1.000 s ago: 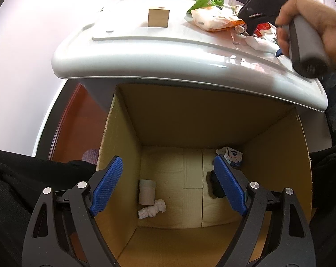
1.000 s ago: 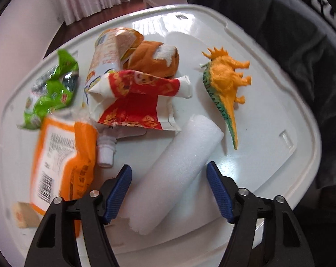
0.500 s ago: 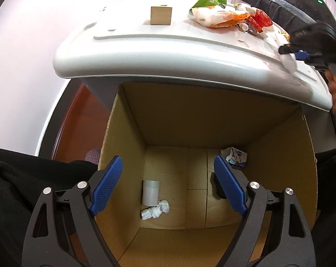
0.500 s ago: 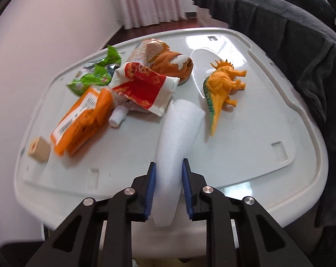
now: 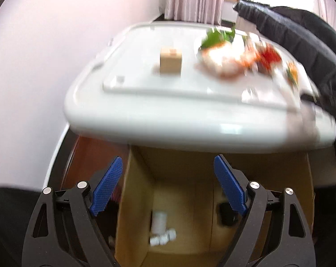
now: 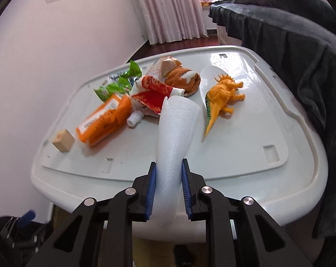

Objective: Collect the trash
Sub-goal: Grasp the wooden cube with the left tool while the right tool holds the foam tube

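White foam (image 6: 177, 133) is sitting squeezed between the blue pads of my right gripper (image 6: 167, 188); those jaws are pinching its near end tight, and the rest of the roll is sticking out ahead, above the counter (image 6: 234, 162). Gripping it by the end is leaving the long part free, which I judge will let it drop cleanly once I open over the box (image 5: 179, 200).

Below the counter's near edge, that cardboard box is waiting open-topped, placed where trash can be dropped straight down. It is already holding a small white tube (image 5: 159, 219), a crumpled white scrap (image 5: 162, 240) and something dark (image 5: 228, 213) I cannot make out through the blur.

My left gripper (image 5: 168, 187) is hanging over the box mouth with its jaws spread wide and nothing between them, so it is free for the next pick.

On the counter, more trash is lying bunched together: an orange pouch (image 6: 103, 120) with a white cap (image 6: 134, 118), a green wrapper (image 6: 120, 81), a red wrapper (image 6: 154, 93) and a tan one (image 6: 164, 66) leaning on a brown plush (image 6: 183, 80). A wooden block (image 6: 63, 142) is sitting apart near the left rim, and an orange dinosaur (image 6: 223, 95) is lying just right of the foam; I judge those two are toys, not trash. Dark fabric (image 6: 301, 51) is draping over something beyond the far right edge.
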### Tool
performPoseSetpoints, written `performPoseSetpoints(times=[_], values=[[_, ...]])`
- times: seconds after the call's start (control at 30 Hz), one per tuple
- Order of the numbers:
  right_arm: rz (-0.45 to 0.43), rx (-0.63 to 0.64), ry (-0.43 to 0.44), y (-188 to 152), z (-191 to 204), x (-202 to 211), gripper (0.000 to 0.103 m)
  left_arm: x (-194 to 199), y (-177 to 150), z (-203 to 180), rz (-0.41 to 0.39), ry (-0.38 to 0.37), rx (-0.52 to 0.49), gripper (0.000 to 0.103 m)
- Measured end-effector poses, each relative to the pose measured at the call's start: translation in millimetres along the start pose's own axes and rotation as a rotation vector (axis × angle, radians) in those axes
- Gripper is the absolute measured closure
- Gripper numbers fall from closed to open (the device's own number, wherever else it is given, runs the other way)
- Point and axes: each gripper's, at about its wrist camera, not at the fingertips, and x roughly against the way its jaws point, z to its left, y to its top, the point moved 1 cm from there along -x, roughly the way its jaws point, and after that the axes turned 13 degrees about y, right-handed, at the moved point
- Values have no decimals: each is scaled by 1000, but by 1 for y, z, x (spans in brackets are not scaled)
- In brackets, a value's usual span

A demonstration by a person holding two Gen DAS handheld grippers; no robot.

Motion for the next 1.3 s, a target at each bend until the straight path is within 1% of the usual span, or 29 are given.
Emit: performPoseSetpoints(times=[0.1, 0.23, 0.43, 0.57, 0.63, 0.67, 0.7, 0.73, 0.77, 0.8, 0.83, 1.0, 1.2, 1.3], values=[[-16, -25, 30, 2, 5, 7, 81, -11, 32, -3, -29, -15, 9, 21], [-46, -4, 45, 4, 14, 16, 81, -31, 68, -16, -55, 15, 0, 21], [-58, -13, 70, 6, 16, 17, 81, -64, 94, -31, -67, 24, -9, 21], [-58, -28, 73, 7, 14, 17, 80, -81, 100, -35, -80, 39, -8, 21], [-57, -32, 74, 7, 13, 17, 80, -91, 101, -36, -72, 46, 0, 21], [-56, -32, 72, 7, 13, 16, 80, -96, 102, -37, -64, 47, 3, 23], [-53, -32, 69, 7, 13, 15, 80, -99, 102, -36, -72, 34, 18, 27], [-50, -32, 67, 7, 13, 14, 80, -99, 103, -35, -85, 41, 25, 33], [-45, -34, 64, 6, 13, 12, 80, -99, 103, -35, -99, 46, 16, 45], [-39, -39, 61, 5, 12, 10, 80, -99, 104, -37, -111, 42, 2, 64], [-36, -42, 60, 5, 12, 9, 80, -98, 104, -38, -119, 52, -8, 68], [-26, -47, 55, 4, 11, 4, 80, -95, 101, -40, -136, 64, -12, 68], [-31, -20, 50, 3, 16, 5, 80, -88, 97, -37, -115, 65, -8, 69], [-39, -8, 58, 3, 20, 8, 80, -78, 94, -32, -112, 69, 0, 69]])
